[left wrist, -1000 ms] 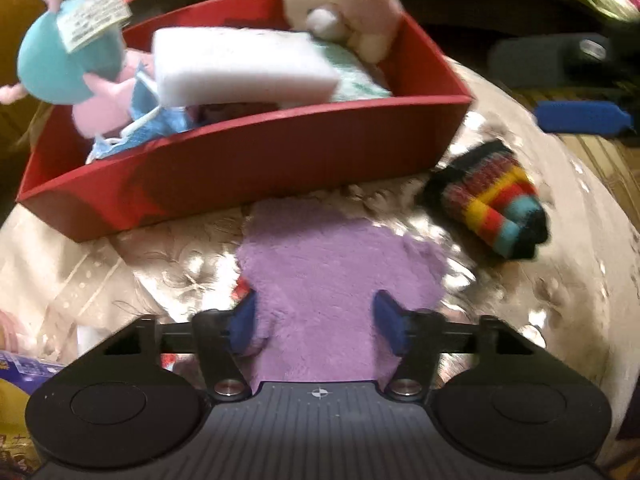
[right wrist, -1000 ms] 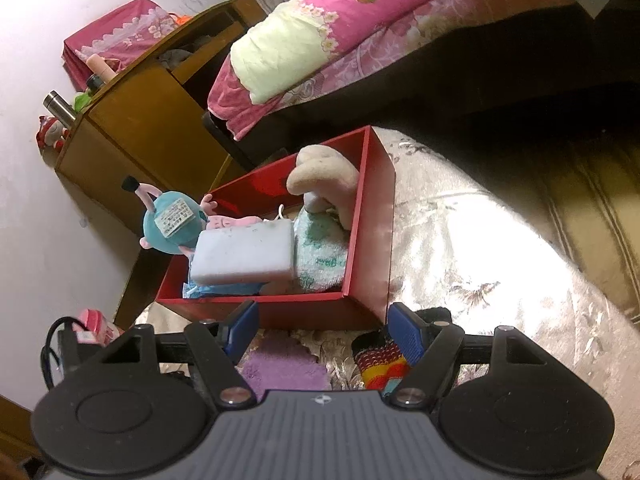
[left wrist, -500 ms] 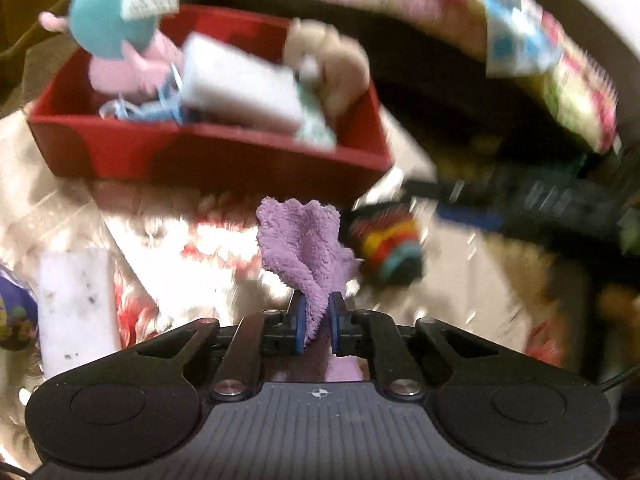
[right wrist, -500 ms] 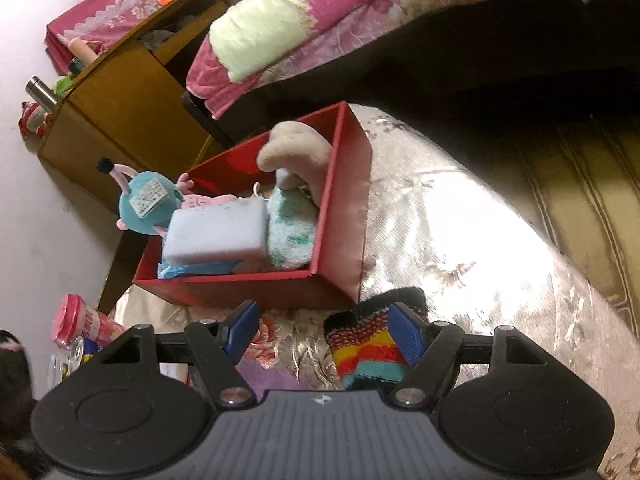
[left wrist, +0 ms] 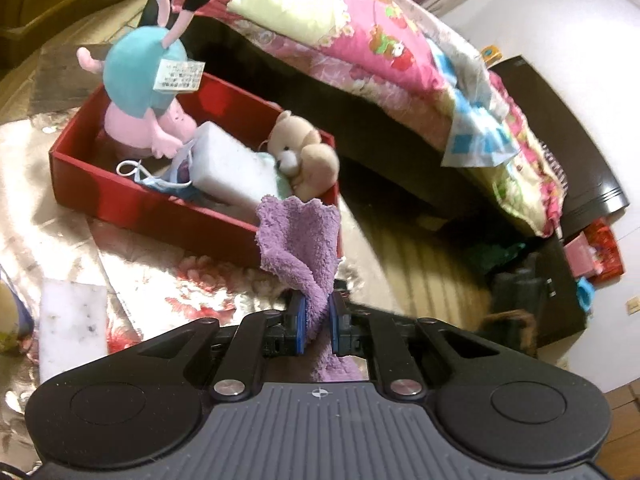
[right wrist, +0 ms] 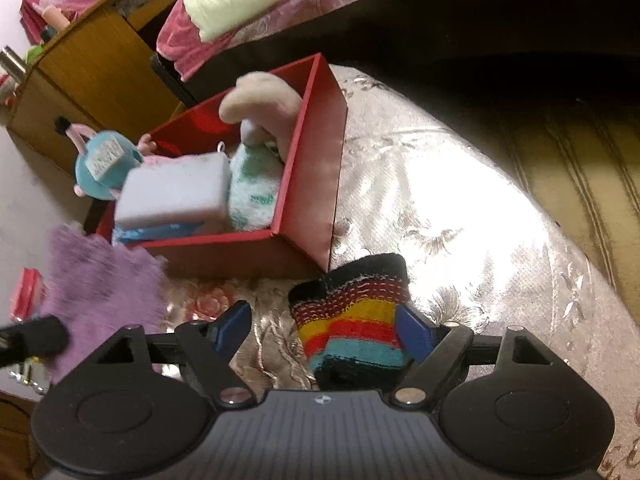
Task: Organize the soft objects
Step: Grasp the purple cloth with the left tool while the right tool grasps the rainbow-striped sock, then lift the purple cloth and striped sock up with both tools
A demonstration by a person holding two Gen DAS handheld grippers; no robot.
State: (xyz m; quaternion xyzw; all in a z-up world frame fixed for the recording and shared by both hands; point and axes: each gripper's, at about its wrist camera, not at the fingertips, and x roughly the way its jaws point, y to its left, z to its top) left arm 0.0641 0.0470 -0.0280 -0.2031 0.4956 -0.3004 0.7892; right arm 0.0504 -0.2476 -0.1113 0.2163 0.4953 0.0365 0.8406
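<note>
Just in front of the near right corner of the red cardboard box (left wrist: 168,208), the fluffy purple cloth (left wrist: 300,240) hangs up in the air. The left gripper (left wrist: 316,320) has its two blue fingers (left wrist: 298,320) squeezed shut on a bunched fold of it. The rest of the cloth flops loose above the pinch. It looks very light and very soft, so it will bend and droop any way it likes. A tight pinch on a thick bunch seems the best hold, because one thin edge could slip out.

Near the front edge of the shiny flowered table cover (right wrist: 460,208) lies the striped knitted sock (right wrist: 356,320), with bands of black, yellow, red and teal. It sits just beside the box's corner. It looks soft, light and squashy too, and a bit thick. The right gripper (right wrist: 324,324) is wide open around it. One blue finger (right wrist: 414,330) is right at the sock's side, maybe touching it. The other finger is well off to the left, with bare cover between. I think grabbing across the fat middle of the sock would work best.

Inside the box sit a blue and pink plush doll (left wrist: 144,92), a white foam block (left wrist: 232,168) and a tan teddy bear (left wrist: 304,156).
</note>
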